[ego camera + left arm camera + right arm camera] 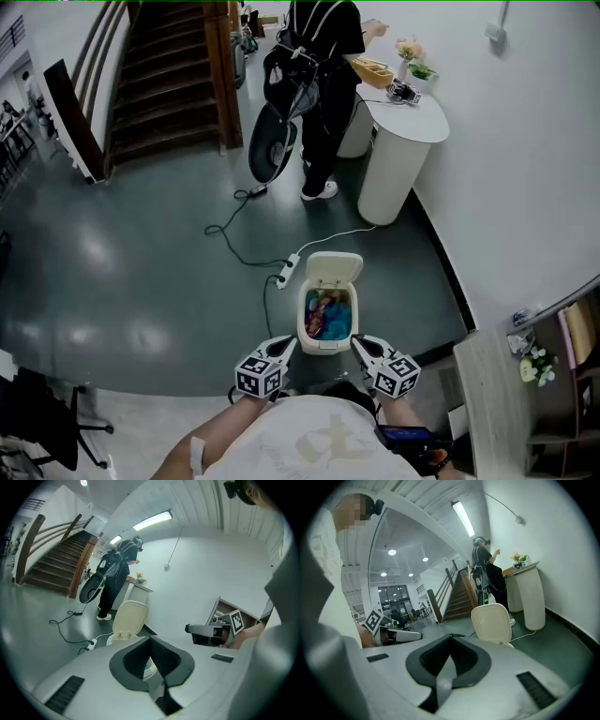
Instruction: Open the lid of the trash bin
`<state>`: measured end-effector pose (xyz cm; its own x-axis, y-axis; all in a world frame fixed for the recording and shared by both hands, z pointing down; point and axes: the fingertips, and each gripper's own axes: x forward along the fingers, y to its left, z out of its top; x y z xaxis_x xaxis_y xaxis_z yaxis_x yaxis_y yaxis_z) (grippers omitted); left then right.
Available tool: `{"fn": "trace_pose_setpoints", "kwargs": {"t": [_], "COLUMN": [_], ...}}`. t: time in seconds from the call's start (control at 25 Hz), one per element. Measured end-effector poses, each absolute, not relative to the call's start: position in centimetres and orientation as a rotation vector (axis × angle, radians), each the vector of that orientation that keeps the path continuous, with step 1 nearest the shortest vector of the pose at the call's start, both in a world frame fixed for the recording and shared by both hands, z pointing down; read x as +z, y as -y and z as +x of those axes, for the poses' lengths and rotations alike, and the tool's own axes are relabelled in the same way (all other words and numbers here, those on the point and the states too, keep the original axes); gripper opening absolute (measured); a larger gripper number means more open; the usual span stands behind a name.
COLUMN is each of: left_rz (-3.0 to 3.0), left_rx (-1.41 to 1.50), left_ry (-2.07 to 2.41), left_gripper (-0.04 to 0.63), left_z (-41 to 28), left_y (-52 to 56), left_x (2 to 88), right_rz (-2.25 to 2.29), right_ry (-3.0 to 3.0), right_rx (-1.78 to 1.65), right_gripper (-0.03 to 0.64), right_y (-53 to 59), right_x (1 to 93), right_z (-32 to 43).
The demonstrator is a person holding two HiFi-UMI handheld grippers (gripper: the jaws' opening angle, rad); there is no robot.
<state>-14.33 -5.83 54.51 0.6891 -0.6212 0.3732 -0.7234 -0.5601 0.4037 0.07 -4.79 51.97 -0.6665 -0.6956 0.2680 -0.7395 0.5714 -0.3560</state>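
Note:
The small white trash bin stands on the dark floor just ahead of me. Its lid is swung up and back, and colourful rubbish shows inside. In the left gripper view the raised lid stands upright past the jaws; the right gripper view has the lid to the right of centre. My left gripper hovers at the bin's near left corner and my right gripper at its near right corner. Both have their jaws together with nothing between them and touch neither bin nor lid.
A power strip with a trailing black cable lies left of the bin. A person in black stands with a scooter beside a white rounded counter. A staircase rises at back left; the white wall runs along the right.

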Motion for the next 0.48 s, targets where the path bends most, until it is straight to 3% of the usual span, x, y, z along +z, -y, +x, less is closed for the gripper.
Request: {"fn": "trace_pose_setpoints", "kwargs": {"t": [0.48], "left_rz": [2.407], "left_rx": [0.251], "left_ry": [0.985], "left_gripper": [0.014], "left_z": [-14.02], "left_y": [6.12], "left_x": [54.15], "right_rz": [1.264], "right_ry": [2.69], "right_rx": [0.664], "right_gripper": [0.005], "right_y": [4.71], "right_x": [51.68], "right_z": [-0.59]}}
